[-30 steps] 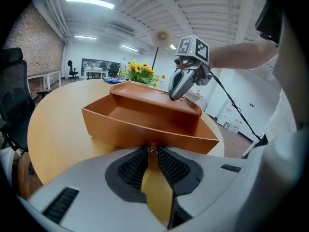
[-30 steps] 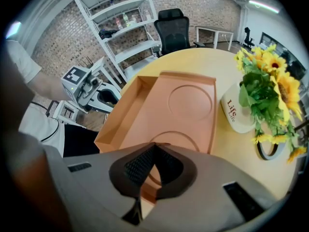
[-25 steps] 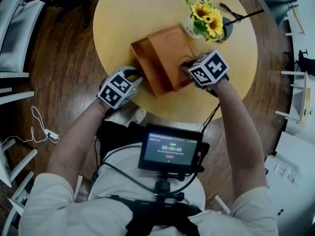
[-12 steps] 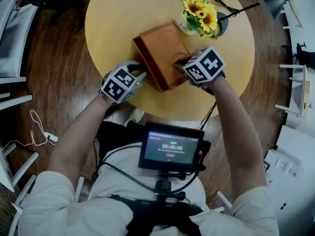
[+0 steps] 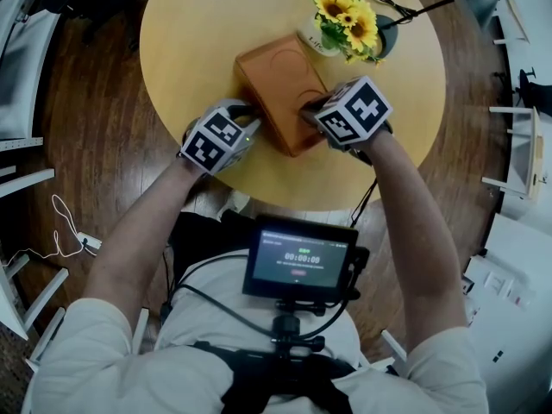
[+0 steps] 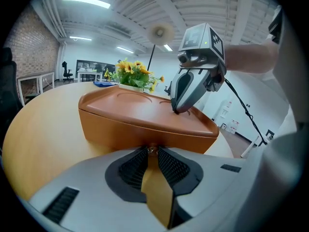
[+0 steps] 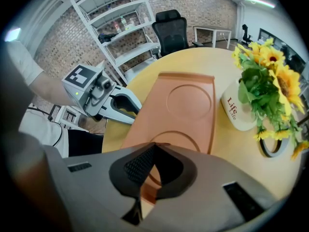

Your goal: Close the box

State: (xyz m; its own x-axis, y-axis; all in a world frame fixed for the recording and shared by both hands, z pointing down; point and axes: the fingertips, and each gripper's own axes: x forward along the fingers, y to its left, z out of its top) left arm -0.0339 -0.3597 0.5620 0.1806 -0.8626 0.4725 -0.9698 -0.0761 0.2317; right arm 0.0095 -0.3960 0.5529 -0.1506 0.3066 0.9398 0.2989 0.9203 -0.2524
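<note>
The orange box (image 5: 280, 89) lies on the round yellow table (image 5: 198, 33) with its lid down flat on the base. My right gripper (image 5: 304, 110) is shut, with its tip resting on the near part of the lid (image 7: 186, 100); the left gripper view shows that tip (image 6: 176, 110) touching the lid's top. Down at table level, my left gripper (image 5: 250, 113) is shut with nothing between its jaws. Its tip (image 6: 152, 150) sits against the box's near left side wall (image 6: 120, 129).
A white mug (image 7: 239, 110) of sunflowers (image 5: 341, 20) stands just behind the box on the right. A black cable (image 5: 405, 7) lies at the table's far right. White chairs (image 5: 26, 59) stand left of the table, and the table's edge is close below both grippers.
The lid, partly raised a second ago, has come down flat under my right gripper. My left gripper has moved in to the box's side.
</note>
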